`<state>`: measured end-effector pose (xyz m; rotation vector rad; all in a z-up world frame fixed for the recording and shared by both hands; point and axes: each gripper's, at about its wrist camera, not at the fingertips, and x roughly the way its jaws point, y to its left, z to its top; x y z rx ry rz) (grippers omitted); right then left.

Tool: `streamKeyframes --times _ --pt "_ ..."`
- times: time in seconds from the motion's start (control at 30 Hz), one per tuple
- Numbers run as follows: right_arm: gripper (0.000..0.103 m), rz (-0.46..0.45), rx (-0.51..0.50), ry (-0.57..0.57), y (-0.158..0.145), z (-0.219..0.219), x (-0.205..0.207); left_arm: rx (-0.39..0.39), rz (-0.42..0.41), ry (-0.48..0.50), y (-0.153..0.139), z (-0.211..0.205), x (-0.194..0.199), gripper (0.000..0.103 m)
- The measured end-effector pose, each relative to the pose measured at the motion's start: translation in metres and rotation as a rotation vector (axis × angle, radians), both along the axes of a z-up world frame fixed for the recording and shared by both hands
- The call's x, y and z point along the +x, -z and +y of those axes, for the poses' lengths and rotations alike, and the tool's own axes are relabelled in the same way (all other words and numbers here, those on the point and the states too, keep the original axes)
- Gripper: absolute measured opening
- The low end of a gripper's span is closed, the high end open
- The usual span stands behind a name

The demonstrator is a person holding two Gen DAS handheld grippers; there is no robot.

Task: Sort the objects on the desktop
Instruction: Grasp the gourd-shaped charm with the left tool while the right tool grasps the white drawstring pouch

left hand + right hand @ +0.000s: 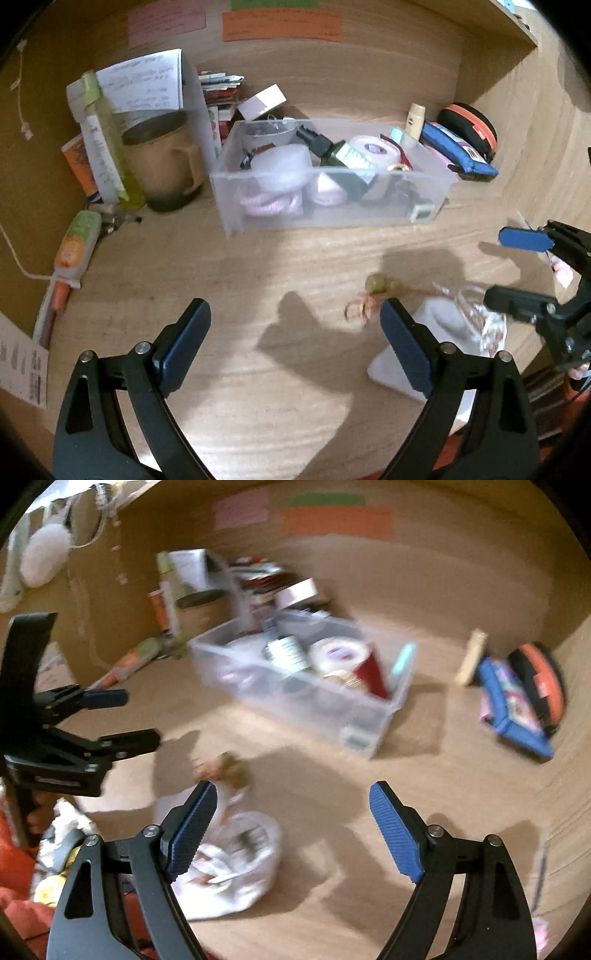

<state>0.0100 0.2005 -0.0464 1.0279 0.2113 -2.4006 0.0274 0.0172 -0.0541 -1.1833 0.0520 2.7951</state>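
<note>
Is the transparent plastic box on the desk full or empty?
Nearly full. The transparent box holds a dark green bottle, a white tape roll and pink items.

On the tabletop (258, 387), a mug (162, 162) stands left of the storage bin (332, 206); a pouch (458, 151) lies to its right, crumpled wrappers (476, 321) before it.

A: How many bins on the tabletop (258, 369)?
B: One clear bin (332, 206), one mug (166, 162) beside it.
A: Notes on the wall?
B: Three: pink (166, 22), orange (282, 24), green (275, 3).
A: Cases at the right?
B: Two: one blue pouch (458, 149), one round black-and-orange case (471, 125).
A: Hand-held grippers?
B: Two: left hand-held gripper (295, 341), right hand-held gripper (293, 827).
A: Bags?
B: One crumpled white bag (236, 867).
</note>
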Motion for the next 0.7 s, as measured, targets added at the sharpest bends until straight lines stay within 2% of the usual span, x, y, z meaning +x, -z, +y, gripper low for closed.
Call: streamKeyframes --times 0.17,0.23,0.4,0.57,0.7 --pt "0.083 -0.082 -0.001 -0.050 0.019 -0.018 0.012 -0.018 -0.009 -0.007 0.008 -0.001 0.005 0.095" --pt "0.083 -0.103 0.011 -0.054 0.027 -0.021 0.017 -0.003 -0.023 -0.001 0.010 -0.002 0.000 0.095" --pt "0.083 -0.140 0.018 -0.001 0.041 -0.020 0.024 0.020 -0.117 0.107 0.021 0.013 -0.029 0.095" --pt "0.086 -0.171 -0.008 0.033 0.043 -0.017 0.024 -0.094 -0.154 0.181 0.031 0.038 -0.051 0.095" --pt "0.088 -0.203 -0.024 0.022 0.047 -0.020 0.018 -0.145 -0.157 0.243 0.034 0.050 -0.060 0.095"
